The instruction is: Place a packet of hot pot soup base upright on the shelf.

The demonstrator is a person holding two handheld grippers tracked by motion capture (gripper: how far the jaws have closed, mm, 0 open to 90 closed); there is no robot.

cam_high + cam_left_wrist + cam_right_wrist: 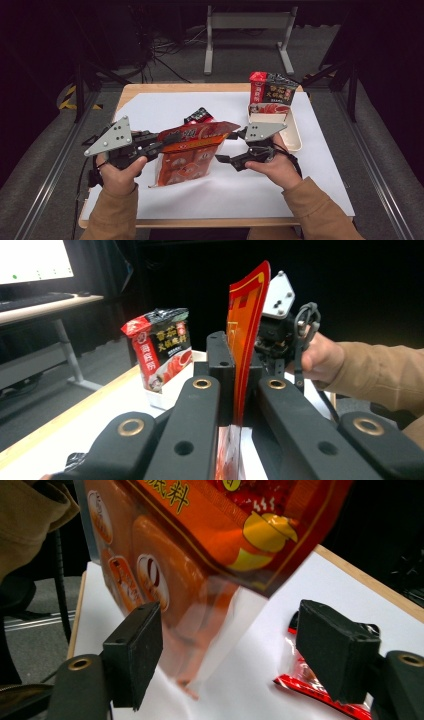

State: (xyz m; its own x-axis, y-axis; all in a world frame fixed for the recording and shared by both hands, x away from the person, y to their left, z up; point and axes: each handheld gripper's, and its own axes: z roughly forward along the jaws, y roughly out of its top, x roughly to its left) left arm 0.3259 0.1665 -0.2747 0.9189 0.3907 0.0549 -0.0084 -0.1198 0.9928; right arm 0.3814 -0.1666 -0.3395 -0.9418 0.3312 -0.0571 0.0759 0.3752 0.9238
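Orange pouch is clamped by the left gripper, while the right gripper is held wide open beside it.

A dark packet stands in a tray (cream).

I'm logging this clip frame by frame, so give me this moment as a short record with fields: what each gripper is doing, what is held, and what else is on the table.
left gripper: shut on the orange pouch, clamping its edge
right gripper: open, jaws on either side of the pouch's clear corner, pads not pressing
orange pouch: held up off the white sheet, hanging from the left gripper
small red packet: lying on the sheet behind the pouch
white tray: far right of the sheet, with a red and black bag standing at its far end
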